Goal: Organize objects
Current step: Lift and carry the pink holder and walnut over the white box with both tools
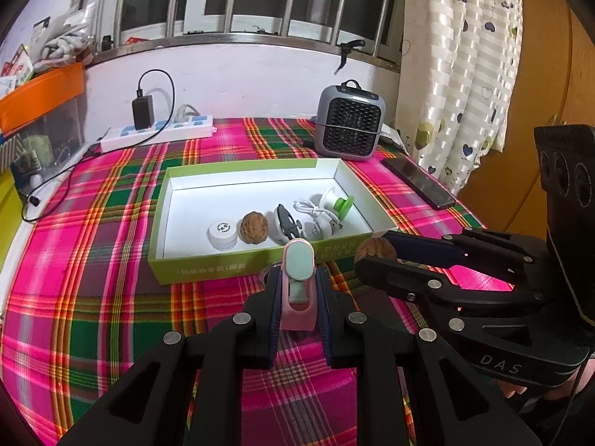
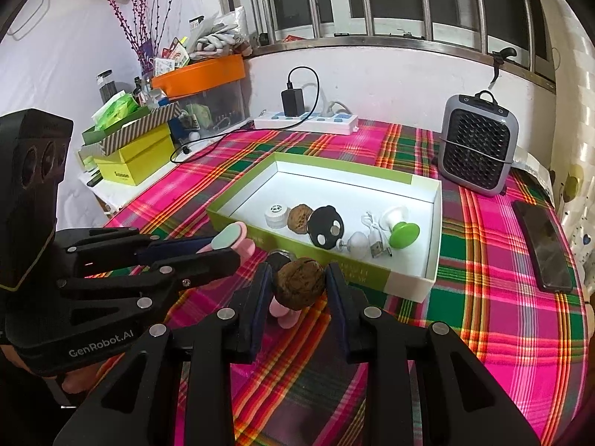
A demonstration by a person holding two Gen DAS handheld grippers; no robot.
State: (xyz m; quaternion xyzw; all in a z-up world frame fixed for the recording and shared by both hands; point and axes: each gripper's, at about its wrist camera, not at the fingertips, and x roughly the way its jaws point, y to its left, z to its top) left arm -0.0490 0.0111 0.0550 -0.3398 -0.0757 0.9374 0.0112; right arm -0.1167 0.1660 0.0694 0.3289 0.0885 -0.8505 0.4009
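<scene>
A green-and-white open box [image 1: 208, 273] [image 2: 405, 282] lies on the plaid cloth. It holds a white cap [image 1: 222, 235] [image 2: 276, 214], a walnut [image 1: 254, 227] [image 2: 299, 218], a black-and-white round piece [image 1: 285, 222] [image 2: 327, 227], a white cable [image 1: 310, 210] [image 2: 372, 223] and a green-and-white spool [image 1: 340, 202] [image 2: 403, 227]. My left gripper [image 1: 297, 282] [image 2: 219, 247] is shut on a pink and mint clip-like object [image 1: 297, 271] [image 2: 232, 239] just in front of the box. My right gripper [image 2: 299, 282] [image 1: 375, 256] is shut on a second walnut [image 2: 299, 284] [image 1: 375, 251] near the box's front wall.
A grey fan heater [image 1: 349, 126] [image 2: 478, 141] stands behind the box. A black phone [image 1: 418, 182] [image 2: 544, 245] lies at the right. A white power strip [image 1: 160, 132] [image 2: 306, 120] with a charger lies at the back. Stacked boxes [image 2: 130, 148] sit far left. A small pink object [image 2: 282, 314] lies under the right gripper.
</scene>
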